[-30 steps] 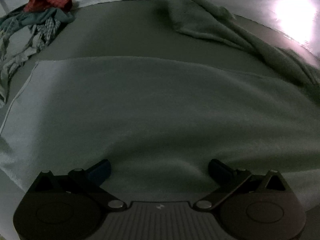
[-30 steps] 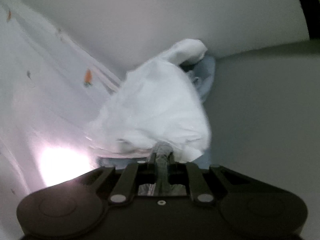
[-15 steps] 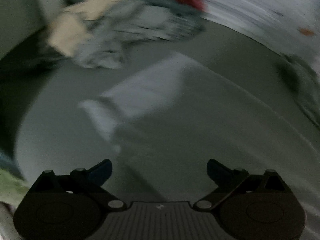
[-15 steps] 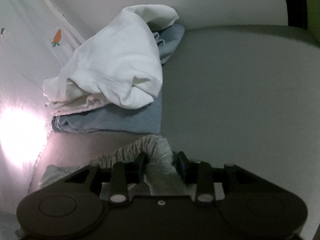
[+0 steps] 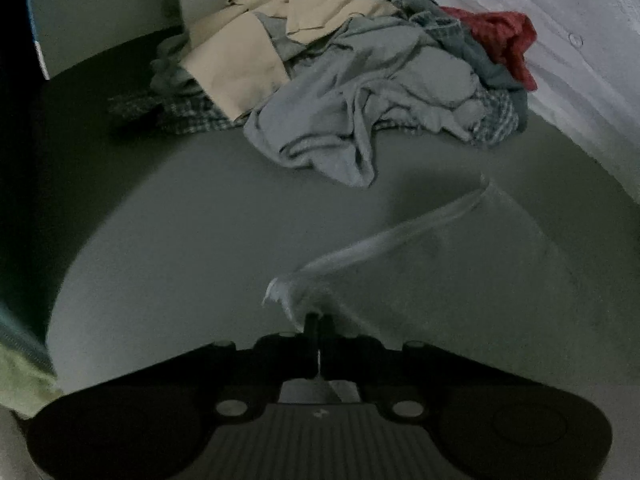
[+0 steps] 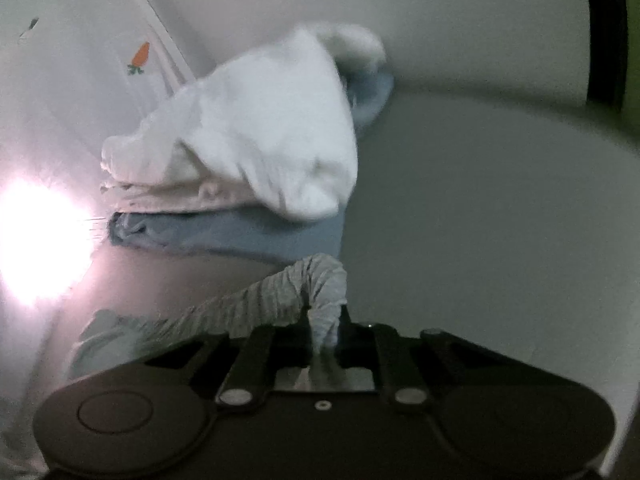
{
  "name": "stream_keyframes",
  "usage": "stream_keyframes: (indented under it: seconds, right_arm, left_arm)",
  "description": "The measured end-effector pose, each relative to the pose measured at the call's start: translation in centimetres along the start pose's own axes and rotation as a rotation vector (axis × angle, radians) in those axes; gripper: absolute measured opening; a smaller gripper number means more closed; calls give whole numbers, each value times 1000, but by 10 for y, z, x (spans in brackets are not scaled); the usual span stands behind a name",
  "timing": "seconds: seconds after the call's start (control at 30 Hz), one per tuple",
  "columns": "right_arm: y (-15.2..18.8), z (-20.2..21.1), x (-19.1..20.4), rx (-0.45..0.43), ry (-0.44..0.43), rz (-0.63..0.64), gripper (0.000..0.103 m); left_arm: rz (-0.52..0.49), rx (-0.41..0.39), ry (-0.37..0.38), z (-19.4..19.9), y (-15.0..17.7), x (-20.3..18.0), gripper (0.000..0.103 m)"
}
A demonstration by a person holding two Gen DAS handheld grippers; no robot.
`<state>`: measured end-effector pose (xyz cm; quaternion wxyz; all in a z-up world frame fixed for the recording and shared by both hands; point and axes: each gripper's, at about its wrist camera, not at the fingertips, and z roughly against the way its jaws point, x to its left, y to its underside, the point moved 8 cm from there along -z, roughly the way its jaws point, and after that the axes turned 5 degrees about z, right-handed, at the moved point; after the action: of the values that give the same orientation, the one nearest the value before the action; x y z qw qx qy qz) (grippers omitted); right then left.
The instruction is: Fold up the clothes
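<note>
A pale grey-green garment point(image 5: 460, 272) lies spread on the grey mattress point(image 5: 180, 240), reaching right from its near corner. My left gripper point(image 5: 316, 320) is shut on that raised, frayed corner. In the right wrist view the same kind of cloth is bunched into a twisted rope point(image 6: 280, 296) that trails off to the lower left. My right gripper point(image 6: 324, 320) has its jaws closing on the end of that bunch, and the pads press on it.
A heap of unfolded clothes point(image 5: 360, 80) with a beige piece and a red one point(image 5: 500, 36) lies at the back. A stack with a white garment point(image 6: 260, 132) over blue denim point(image 6: 240, 236) sits ahead of the right gripper. A carrot-print sheet point(image 6: 140, 56) and bright glare point(image 6: 32, 240) are at left.
The left gripper swung over from the middle of the spread garment to its corner and shut on it. The right gripper loosened for a moment, then closed again on the bunched cloth.
</note>
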<state>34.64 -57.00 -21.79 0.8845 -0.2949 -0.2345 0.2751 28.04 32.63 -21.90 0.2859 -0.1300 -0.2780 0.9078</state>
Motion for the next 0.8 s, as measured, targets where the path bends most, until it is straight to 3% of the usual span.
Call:
stream_keyframes:
  seconds: [0.13,0.23,0.3,0.4,0.53,0.63,0.67,0.73,0.8]
  right_arm:
    - [-20,24,-2,-49,-26,25,10]
    - [-29,42,-10,-72,-54,40,10]
    - [-27,47,-19,-65,-61,30,10]
    - [-14,39,-35,-26,-24,30,10]
    - [11,17,-52,68,36,40,14]
    - [25,10,-53,107,72,82,27]
    - [27,10,-51,109,83,103,38]
    - [28,13,-46,110,94,148,51]
    - [28,17,-38,105,99,207,60]
  left_arm:
    - [-47,-83,34,31,-19,0,0]
    - [-3,-148,82,69,-28,20,0]
    - [0,-181,74,86,-26,35,0]
    - [-26,-168,-5,83,-10,58,0]
    - [-85,-38,-107,41,26,77,5]
    - [-127,2,-138,28,43,77,10]
    - [-139,-3,-145,28,42,75,13]
    - [-161,-12,-160,30,39,72,37]
    - [-160,-30,-158,34,32,69,47]
